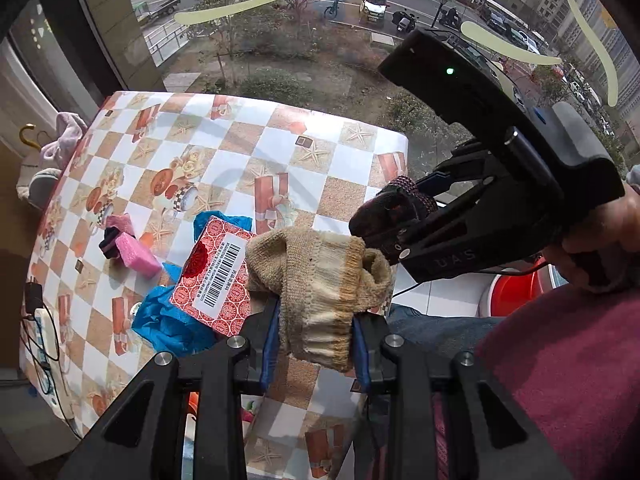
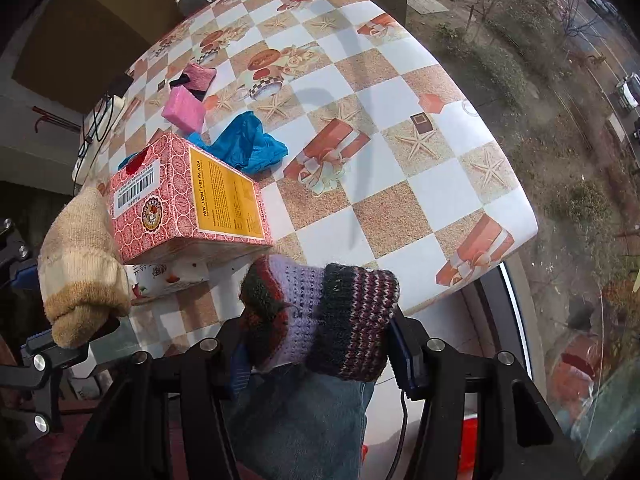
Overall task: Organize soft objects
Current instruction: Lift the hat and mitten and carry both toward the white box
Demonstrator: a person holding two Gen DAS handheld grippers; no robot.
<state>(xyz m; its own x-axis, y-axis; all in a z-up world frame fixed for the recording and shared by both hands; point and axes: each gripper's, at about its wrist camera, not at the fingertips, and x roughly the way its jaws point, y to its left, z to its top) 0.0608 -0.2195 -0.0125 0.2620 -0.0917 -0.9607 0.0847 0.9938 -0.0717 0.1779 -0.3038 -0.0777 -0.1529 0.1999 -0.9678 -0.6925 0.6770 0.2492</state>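
Left gripper (image 1: 314, 330): closed on the beige knitted sock (image 1: 320, 280), blue pads pressed against its cuff folds; bulk of the sock bunched above and ahead of the jaws, held off the table.
Right gripper (image 2: 320, 344): closed on the dark striped knitted sock (image 2: 320, 316), gripped around the middle; purple band and red-green toe bulging forward, free of the surface.
Slip risk, beige sock: loose knit caught only at the folds; likely to slide out under a quick swing or tilt.
Slip risk, striped sock: thick wad between the fingers; hold judged firmer, yet one fold may creep loose.
Red patterned box (image 2: 188, 200): just ahead of both grippers, tilted with one edge raised, appears propped on other items; a brush from either sock or finger could tip or shove it.
Blue plastic bag (image 2: 248, 146): crumpled against the box's far side, partly beneath it; liable to snag on a passing finger and drag the box along.
Pink sponges (image 2: 185, 109): farther left, with a dark item between them; apart from the box, low hazard.
Table edge (image 2: 516, 236): checked cloth ends near the right gripper; a release there risks a drop to the floor.
Cables and power strip (image 1: 42, 332): at the left border; snag hazard on a wide leftward sweep.
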